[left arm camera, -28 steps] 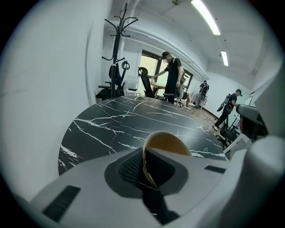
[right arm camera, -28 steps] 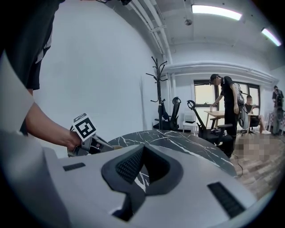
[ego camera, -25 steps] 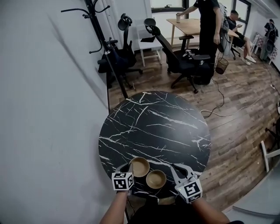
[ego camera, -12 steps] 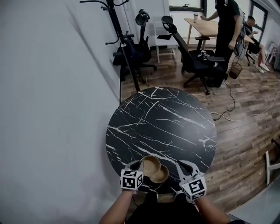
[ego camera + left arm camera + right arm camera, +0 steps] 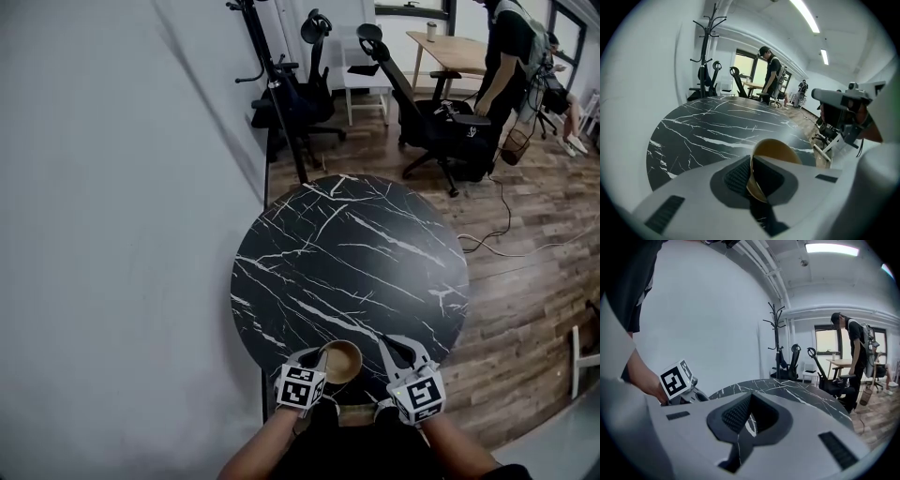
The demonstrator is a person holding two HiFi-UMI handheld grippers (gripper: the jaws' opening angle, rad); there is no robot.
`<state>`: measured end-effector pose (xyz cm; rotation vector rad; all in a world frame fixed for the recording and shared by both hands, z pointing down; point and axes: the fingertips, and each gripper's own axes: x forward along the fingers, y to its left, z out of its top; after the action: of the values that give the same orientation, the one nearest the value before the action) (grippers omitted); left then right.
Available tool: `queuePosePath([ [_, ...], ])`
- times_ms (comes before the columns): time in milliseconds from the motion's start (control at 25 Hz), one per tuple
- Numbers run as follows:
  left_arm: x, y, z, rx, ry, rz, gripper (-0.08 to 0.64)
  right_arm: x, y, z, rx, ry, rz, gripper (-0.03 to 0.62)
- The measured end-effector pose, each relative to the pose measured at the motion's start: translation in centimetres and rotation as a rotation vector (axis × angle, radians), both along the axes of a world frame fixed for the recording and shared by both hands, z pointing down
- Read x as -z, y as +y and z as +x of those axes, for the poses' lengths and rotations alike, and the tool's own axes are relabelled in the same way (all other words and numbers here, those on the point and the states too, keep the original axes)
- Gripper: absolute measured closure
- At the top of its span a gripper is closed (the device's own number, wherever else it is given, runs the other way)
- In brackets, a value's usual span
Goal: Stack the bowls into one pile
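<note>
Am carrying bowl rightward, rim clenched in left gripper. Two bowls showed earlier, one showing now. Right gripper clenched empty.

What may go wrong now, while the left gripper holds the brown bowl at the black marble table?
1. The left gripper pinches the round brown bowl only by its thin rim, so the bowl may tilt or slip.
2. The bowl is close to the near edge of the round black marble table; a small nudge might send it off.
3. The right gripper is shut and empty, so it steadies nothing.
</note>
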<state>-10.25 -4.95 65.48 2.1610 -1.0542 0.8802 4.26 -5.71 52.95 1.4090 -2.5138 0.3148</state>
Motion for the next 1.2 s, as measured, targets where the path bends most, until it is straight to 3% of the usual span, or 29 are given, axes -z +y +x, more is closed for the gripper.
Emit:
queuePosePath([
  [840, -3.1, 0.8, 0.1, 0.044, -0.058, -0.023, 0.526, 0.8, 1.1, -0.6, 0.033, -0.014, -0.005, 0.583],
  [960, -2.9, 0.7, 0.2, 0.042, -0.038, -0.011, 0.483, 0.7, 1.4, -0.9, 0.035, -0.016, -0.006, 0.583],
  [1080, -2.4, 0.3, 0.0, 0.049, -0.024, 0.017, 0.367, 0.7, 1.4, -1.2, 0.039, -0.014, -0.007, 0.583],
  [1200, -1.2, -0.1, -0.2, 0.054, -0.023, 0.046, 0.35, 1.1, 1.4, -1.2, 0.04, -0.017, 0.001, 0.583],
])
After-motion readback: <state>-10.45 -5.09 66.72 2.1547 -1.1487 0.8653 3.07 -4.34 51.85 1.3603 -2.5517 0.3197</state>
